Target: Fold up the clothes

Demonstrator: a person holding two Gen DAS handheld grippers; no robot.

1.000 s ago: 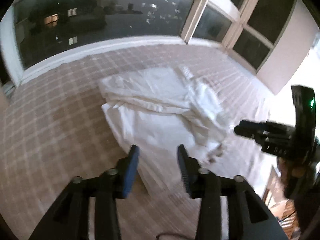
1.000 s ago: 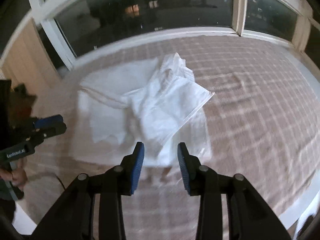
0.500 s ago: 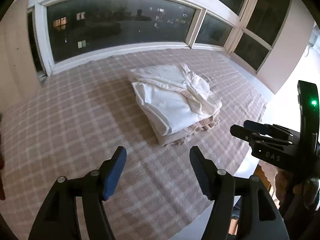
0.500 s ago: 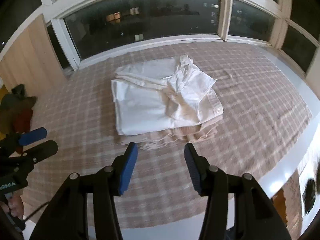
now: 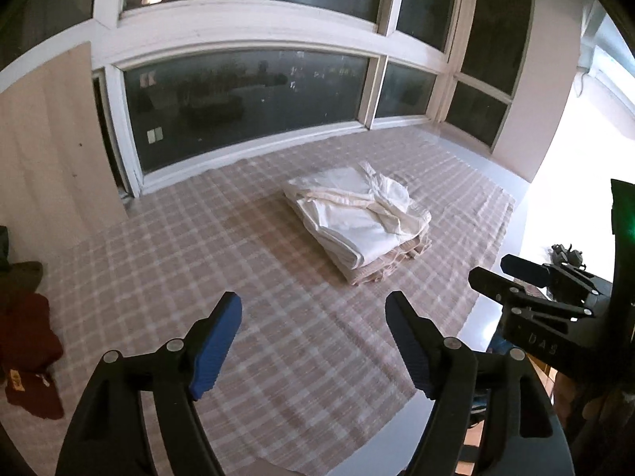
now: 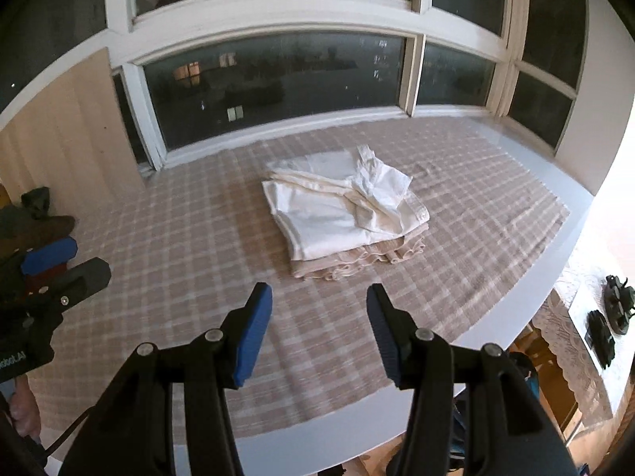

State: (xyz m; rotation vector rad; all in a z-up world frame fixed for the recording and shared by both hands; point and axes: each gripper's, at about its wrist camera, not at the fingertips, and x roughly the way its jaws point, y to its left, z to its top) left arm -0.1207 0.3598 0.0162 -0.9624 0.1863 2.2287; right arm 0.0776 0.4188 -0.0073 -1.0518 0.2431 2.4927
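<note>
A folded white shirt [image 5: 357, 218] [image 6: 337, 206] lies on top of a folded beige garment [image 5: 377, 269] [image 6: 357, 261], stacked in the middle of a checked cloth [image 5: 198, 269] [image 6: 178, 246] that covers the window ledge. My left gripper [image 5: 313, 341] is open, empty and well back from the stack. My right gripper [image 6: 319, 329] is open too, with nothing between its fingers, short of the stack's near edge. Each gripper shows at the side of the other's view: the right gripper [image 5: 532, 289], the left gripper [image 6: 55, 269].
Dark red and green clothes [image 5: 27, 357] [image 6: 35, 210] are heaped at the left end of the ledge. Dark windows [image 5: 246, 95] run along the far side. The ledge's white front edge [image 6: 357, 424] is near. A lace-covered table [image 6: 587, 361] stands lower right.
Both grippers have pulled back and up from the white shirt, which now looks small and far. Their jaws have spread wider. The stack has stayed as it was half a second ago.
</note>
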